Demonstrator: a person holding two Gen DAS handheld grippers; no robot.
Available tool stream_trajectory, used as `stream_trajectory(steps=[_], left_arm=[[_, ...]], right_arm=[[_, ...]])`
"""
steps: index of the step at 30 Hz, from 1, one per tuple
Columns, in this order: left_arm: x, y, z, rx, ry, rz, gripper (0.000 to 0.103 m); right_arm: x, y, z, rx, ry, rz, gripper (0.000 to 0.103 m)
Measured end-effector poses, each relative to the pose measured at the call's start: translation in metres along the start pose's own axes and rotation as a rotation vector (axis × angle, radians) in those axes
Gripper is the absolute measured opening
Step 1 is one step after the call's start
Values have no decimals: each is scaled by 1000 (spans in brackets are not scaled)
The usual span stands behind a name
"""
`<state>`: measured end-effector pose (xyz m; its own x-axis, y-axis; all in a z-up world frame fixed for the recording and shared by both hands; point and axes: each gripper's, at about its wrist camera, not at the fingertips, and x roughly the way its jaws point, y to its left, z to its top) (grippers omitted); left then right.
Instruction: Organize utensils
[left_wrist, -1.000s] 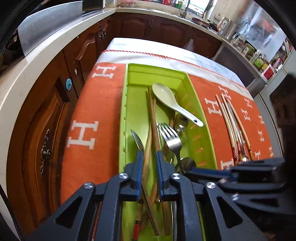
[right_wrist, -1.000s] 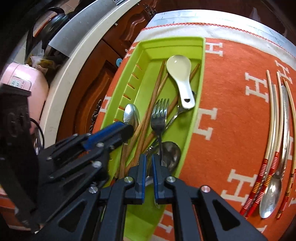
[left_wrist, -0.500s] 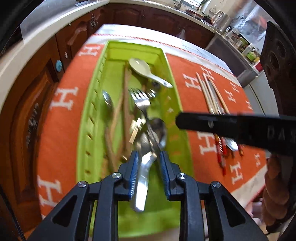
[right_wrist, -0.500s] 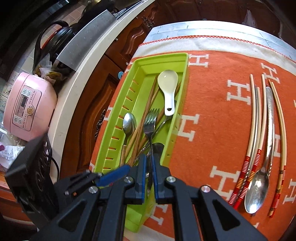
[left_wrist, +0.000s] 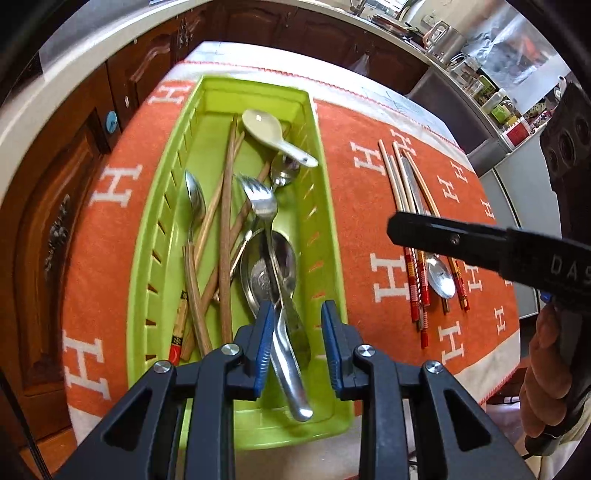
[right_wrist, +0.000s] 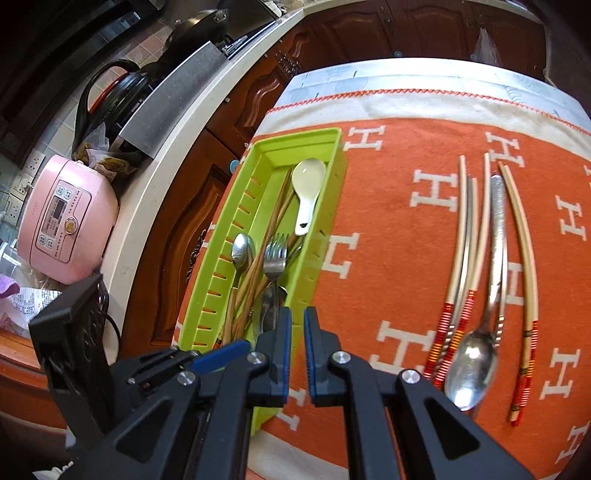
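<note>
White "H" letters pattern your orange cloth (left_wrist: 369, 192); the green tray (left_wrist: 334, 258) holds spoons, fork and chopsticks; your left claw (left_wrist: 297, 347) is opening around a spoon handle (left_wrist: 291, 373), right claw (right_wrist: 297, 354) shut, empty.

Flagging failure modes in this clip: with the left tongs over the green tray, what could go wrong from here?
1. The left tongs are opening around a steel spoon handle that crosses the fork; it may drop crookedly or snag neighbours.
2. The pile in the green tray is tangled with wooden chopsticks, so the next pick could drag several pieces.
3. The shut right tongs hover near the tray wall; the tongs could collide.
</note>
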<state>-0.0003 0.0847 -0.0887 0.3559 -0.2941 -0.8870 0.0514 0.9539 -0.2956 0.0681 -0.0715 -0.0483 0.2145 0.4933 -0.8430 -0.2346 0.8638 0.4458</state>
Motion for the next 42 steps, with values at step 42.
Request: stream_trajectory(steps=[42], left_arm=[[114,-121,96,139,92,39,12]], right_arm=[[-46,-177,-14,199,-92,-94,7]])
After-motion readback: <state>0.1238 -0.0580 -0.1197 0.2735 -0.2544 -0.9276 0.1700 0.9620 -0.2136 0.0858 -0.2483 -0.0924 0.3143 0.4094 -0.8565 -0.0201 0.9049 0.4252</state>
